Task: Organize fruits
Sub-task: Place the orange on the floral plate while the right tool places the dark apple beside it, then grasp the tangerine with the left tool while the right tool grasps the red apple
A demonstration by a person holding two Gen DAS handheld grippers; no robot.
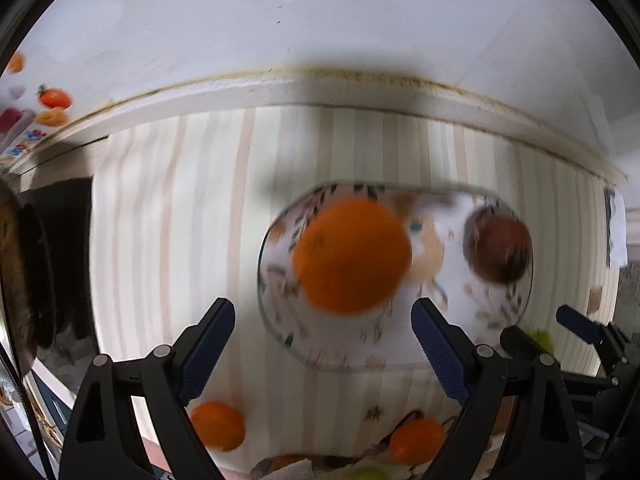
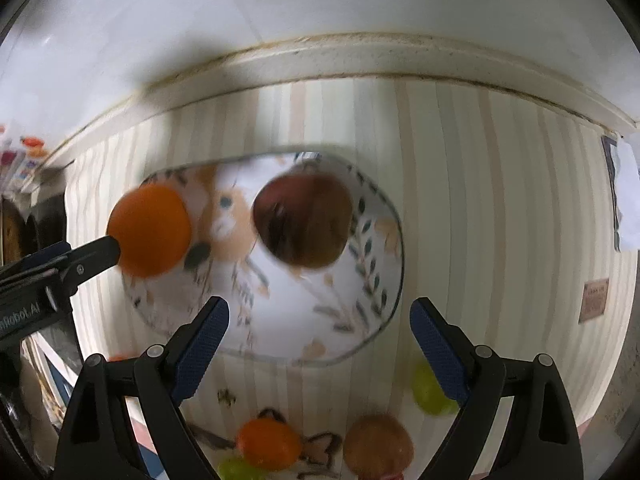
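A patterned plate [image 1: 452, 344] [image 2: 360, 320] lies on the striped tablecloth. A large orange [image 1: 352, 256] [image 2: 150, 230] sits on its left part and a dark red apple [image 1: 498, 248] [image 2: 304, 224] on its far right. My left gripper [image 1: 322, 344] is open just behind the orange, not touching it; one of its fingers [image 2: 92, 256] shows beside the orange in the right wrist view. My right gripper [image 2: 320, 340] is open and empty above the plate's near edge. Loose fruit lies nearer: small oranges [image 1: 218, 424] [image 1: 416, 438] [image 2: 268, 442], a brown fruit [image 2: 378, 446], green fruits [image 2: 430, 390] [image 2: 238, 468].
The table's far edge [image 1: 320, 92] meets a white wall. A dark object [image 1: 60, 260] stands at the left edge of the cloth. Fruit stickers [image 1: 54, 98] are on the wall at the left. A small brown label [image 2: 595, 300] lies at the right of the cloth.
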